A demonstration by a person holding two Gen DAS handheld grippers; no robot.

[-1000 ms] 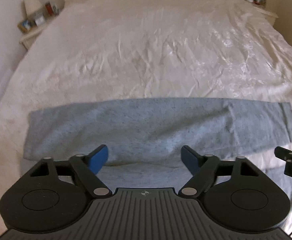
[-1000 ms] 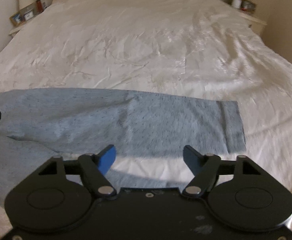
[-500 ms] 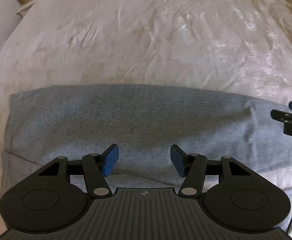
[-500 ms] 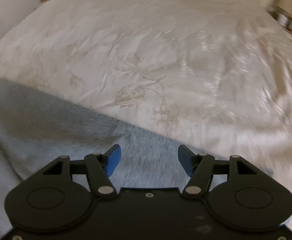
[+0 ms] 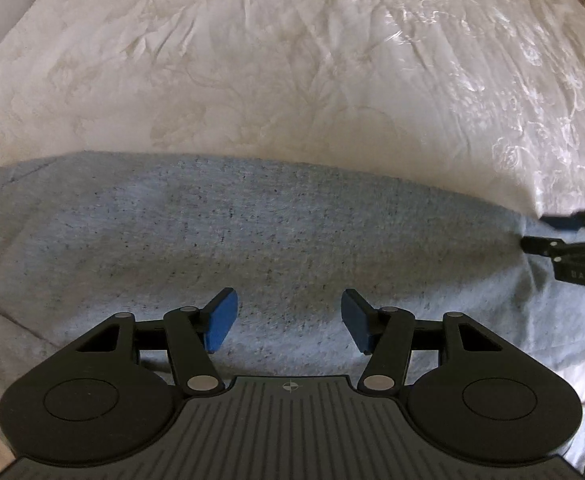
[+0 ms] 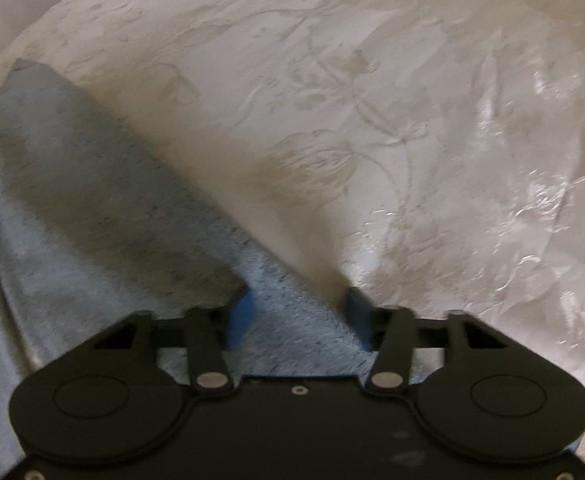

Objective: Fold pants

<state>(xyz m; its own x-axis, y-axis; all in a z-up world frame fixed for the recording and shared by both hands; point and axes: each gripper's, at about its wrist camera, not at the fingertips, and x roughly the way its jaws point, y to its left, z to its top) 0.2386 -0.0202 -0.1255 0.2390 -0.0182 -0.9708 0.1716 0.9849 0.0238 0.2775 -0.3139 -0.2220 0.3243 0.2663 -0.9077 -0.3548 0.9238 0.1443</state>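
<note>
Now, from beside the bed:
Bed: the white patterned cover fills far more of both views than a second ago, since both hands have dropped close over it.
Pants: grey-blue, spread flat across the bed; they lie right under the left gripper and run off to its right, toward the other one.
Right gripper: it has swung down to the leg edge, and its jaws are closing with cloth between the blue pads; I cannot tell that they pinch yet.
Left gripper: lower than before and a little narrower, half open over the cloth, holding nothing.
Meaning: I judge both hands are setting up to pinch and lift for a fold.
</note>
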